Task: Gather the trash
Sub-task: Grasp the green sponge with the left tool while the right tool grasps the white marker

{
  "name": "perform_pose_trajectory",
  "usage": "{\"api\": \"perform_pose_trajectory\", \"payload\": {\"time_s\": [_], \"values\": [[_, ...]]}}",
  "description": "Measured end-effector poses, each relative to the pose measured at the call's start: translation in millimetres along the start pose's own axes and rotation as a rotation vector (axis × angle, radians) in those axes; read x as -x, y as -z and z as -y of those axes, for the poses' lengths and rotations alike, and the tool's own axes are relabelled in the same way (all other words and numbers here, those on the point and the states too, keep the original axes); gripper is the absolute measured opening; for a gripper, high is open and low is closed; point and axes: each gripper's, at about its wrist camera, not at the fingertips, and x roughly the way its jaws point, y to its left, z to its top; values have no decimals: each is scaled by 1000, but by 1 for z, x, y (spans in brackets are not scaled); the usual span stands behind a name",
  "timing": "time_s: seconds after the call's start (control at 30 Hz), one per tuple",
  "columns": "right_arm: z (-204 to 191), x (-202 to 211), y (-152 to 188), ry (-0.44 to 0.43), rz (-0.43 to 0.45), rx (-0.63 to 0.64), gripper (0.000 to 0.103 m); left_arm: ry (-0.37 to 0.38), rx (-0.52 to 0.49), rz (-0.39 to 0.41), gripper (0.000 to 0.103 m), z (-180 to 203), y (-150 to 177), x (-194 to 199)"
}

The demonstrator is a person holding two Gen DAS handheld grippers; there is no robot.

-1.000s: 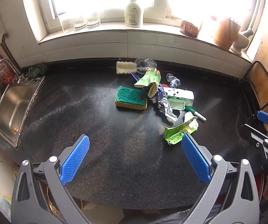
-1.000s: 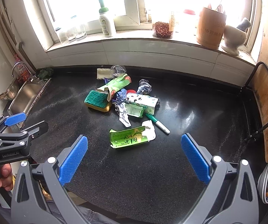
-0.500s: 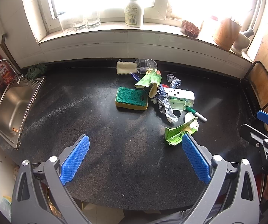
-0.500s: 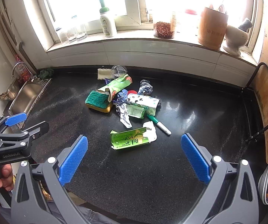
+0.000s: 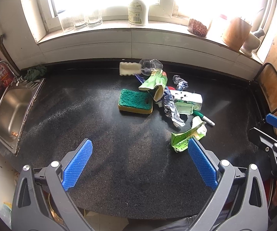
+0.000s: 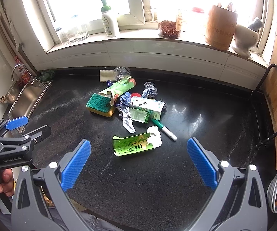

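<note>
A heap of trash is found near the middle of the black desk [image 6: 177,173], toward the window side. Nearest the front, a flattened green carton [image 6: 133,144] lies flat, with a green-and-white marker [image 6: 163,128] just beside it. Behind these are noted a white spotted box [image 6: 148,105], a small green tray [image 6: 139,115], crumpled wrappers [image 6: 126,117], a green patterned carton [image 6: 120,87] tilted over a green-topped sponge [image 6: 100,104], a crumpled clear cup [image 6: 122,72] and a white sponge [image 6: 105,75] at the back edge. The left gripper [image 5: 138,162] is held above the front of the desk, released, with its blue pads wide apart and nothing between them; the green carton [image 5: 186,136] is seen just past its right pad. The right gripper [image 6: 138,162] is likewise released and empty, and is aimed at the same carton. A steel sink [image 5: 13,111] is set into the left end of the desk. A soap bottle [image 6: 109,22] and a wooden holder [image 6: 220,28] stand on the windowsill.
</note>
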Motion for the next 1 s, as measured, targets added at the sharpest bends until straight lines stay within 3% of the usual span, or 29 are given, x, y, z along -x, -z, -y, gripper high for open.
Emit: {"api": "perform_pose_trajectory", "payload": {"time_s": [0.23,0.5,0.77,1.0], "values": [[11,-19,-9,-2,-6,21,97,-2,-22,-10,97,4,-9,-29],[55,-78,-17,15,-37,50,97,-46,-79,-20,97,-4,-27,-111],[90,-172,8,36,-176,223,91,-18,-100,-81,97,-14,-36,-204],[98,-215,20,-18,-261,293,88,47,-119,-93,97,-16,-48,-245]]}}
